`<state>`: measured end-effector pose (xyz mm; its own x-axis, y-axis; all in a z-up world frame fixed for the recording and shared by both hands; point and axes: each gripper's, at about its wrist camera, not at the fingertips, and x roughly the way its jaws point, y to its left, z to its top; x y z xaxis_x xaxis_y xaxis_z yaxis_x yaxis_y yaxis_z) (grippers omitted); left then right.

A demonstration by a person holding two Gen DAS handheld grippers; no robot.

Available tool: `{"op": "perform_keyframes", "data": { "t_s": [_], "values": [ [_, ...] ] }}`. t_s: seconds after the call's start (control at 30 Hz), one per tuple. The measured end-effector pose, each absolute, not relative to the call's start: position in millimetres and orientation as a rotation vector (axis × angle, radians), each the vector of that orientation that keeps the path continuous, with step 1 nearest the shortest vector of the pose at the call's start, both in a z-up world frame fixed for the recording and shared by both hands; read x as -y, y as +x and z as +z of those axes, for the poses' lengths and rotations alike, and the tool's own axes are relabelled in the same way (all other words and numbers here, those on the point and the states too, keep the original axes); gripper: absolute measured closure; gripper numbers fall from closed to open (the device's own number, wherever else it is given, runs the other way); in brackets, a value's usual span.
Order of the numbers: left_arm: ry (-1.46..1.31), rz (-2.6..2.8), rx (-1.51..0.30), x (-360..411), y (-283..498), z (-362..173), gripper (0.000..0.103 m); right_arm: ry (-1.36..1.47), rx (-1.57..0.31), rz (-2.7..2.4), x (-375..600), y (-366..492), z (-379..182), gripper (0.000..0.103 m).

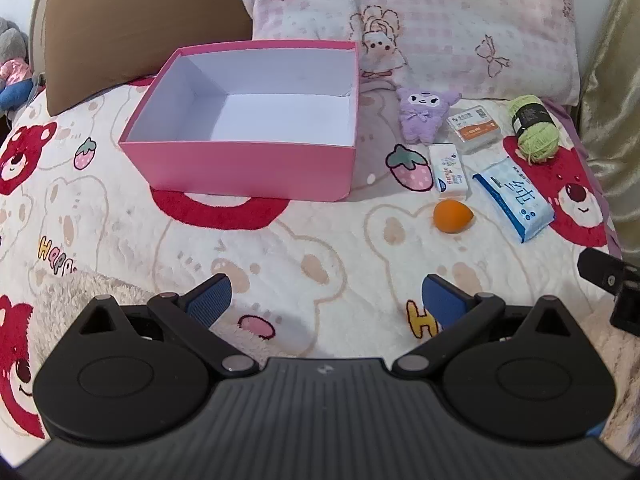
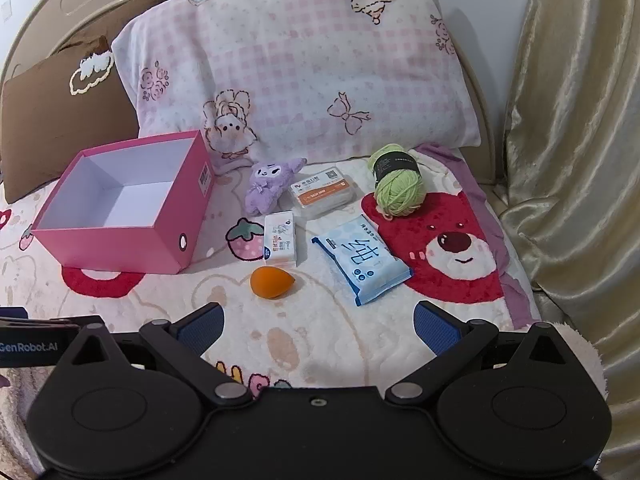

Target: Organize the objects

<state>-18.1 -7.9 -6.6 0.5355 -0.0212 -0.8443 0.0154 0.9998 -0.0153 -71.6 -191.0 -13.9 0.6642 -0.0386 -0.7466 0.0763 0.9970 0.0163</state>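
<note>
Both grippers hovering over the bed, jaws spread wide and gripping nothing.
Left gripper [image 1: 326,300] and right gripper [image 2: 318,326] are facing an empty pink cardboard box [image 1: 248,168]; right of the box are lying an orange egg-shaped sponge [image 2: 271,282], a blue tissue pack [image 2: 362,260] and a green yarn ball [image 2: 398,186].

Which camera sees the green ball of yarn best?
The right wrist view. There the green yarn ball sits near the middle, whole and large, and its dark paper band shows clearly. The left wrist view also shows the whole ball, but smaller, off toward the right edge.
</note>
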Motion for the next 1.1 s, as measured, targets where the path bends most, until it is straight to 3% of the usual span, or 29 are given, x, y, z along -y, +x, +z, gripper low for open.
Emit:
{"op": "perform_keyframes", "data": {
  "t_s": [0.5, 1.1],
  "values": [
    [-0.045, 0.032, -1.008, -22.4, -18.4, -16.1, 0.000, 0.036, -0.844, -0.067, 187.6, -72.5, -16.8, 0.001],
    [-0.061, -0.023, -0.954, -22.1, -35.6, 8.1, 0.000, 0.007, -0.846, -0.035, 180.7, -80.9, -12.0, 0.001]
  ]
}}
